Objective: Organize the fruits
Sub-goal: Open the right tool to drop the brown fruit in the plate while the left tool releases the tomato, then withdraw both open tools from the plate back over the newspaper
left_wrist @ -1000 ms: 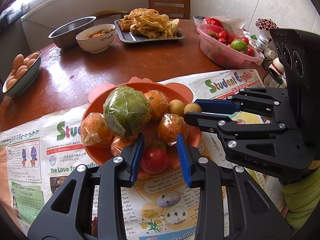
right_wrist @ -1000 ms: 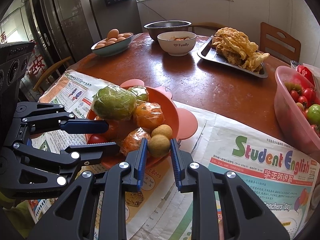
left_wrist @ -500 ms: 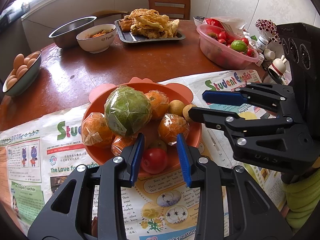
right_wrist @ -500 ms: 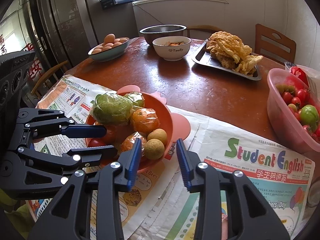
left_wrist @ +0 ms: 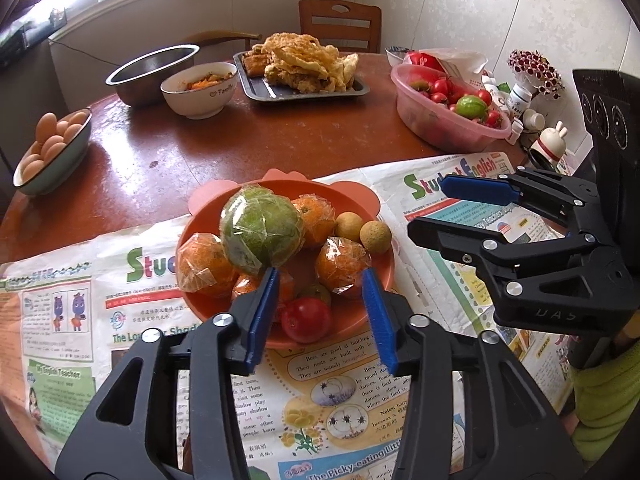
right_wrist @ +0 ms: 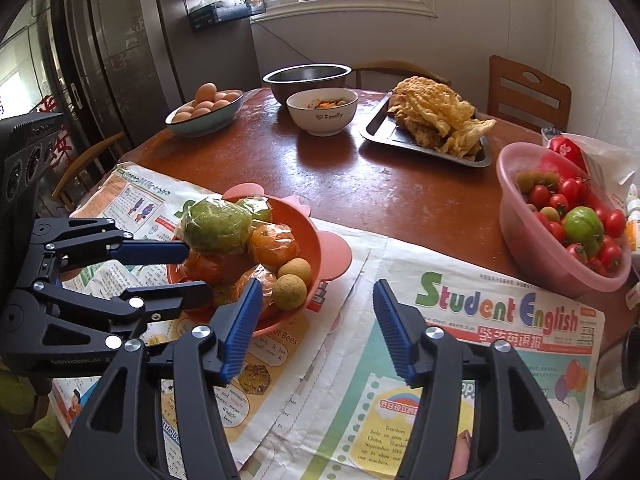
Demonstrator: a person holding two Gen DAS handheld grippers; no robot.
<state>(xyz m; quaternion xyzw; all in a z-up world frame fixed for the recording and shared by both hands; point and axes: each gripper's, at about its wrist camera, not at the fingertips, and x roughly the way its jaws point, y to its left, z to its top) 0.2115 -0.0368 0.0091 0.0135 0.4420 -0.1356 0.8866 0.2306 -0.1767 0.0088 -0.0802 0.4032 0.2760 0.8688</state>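
Observation:
An orange bowl (left_wrist: 188, 236) on newspaper holds a large wrapped green fruit (left_wrist: 260, 232), several wrapped oranges (left_wrist: 204, 264), two small brown round fruits (left_wrist: 374, 236) and a red tomato (left_wrist: 306, 318). It also shows in the right wrist view (right_wrist: 312, 232). My left gripper (left_wrist: 320, 316) is open and empty, its fingers either side of the tomato at the bowl's near rim. My right gripper (right_wrist: 316, 328) is open and empty, above the newspaper just right of the bowl. It shows in the left wrist view (left_wrist: 436, 212).
A pink basin of small tomatoes and a green fruit (right_wrist: 568, 216) stands at the right. Farther back are a tray of fried food (right_wrist: 432, 120), a white bowl (right_wrist: 322, 114), a steel bowl (right_wrist: 306, 80) and a bowl of eggs (right_wrist: 204, 110). Small bottles (left_wrist: 520, 98) crowd the right edge.
My right gripper has opened, left the small brown fruit in the bowl, and drawn back to the right. The left gripper has barely moved.

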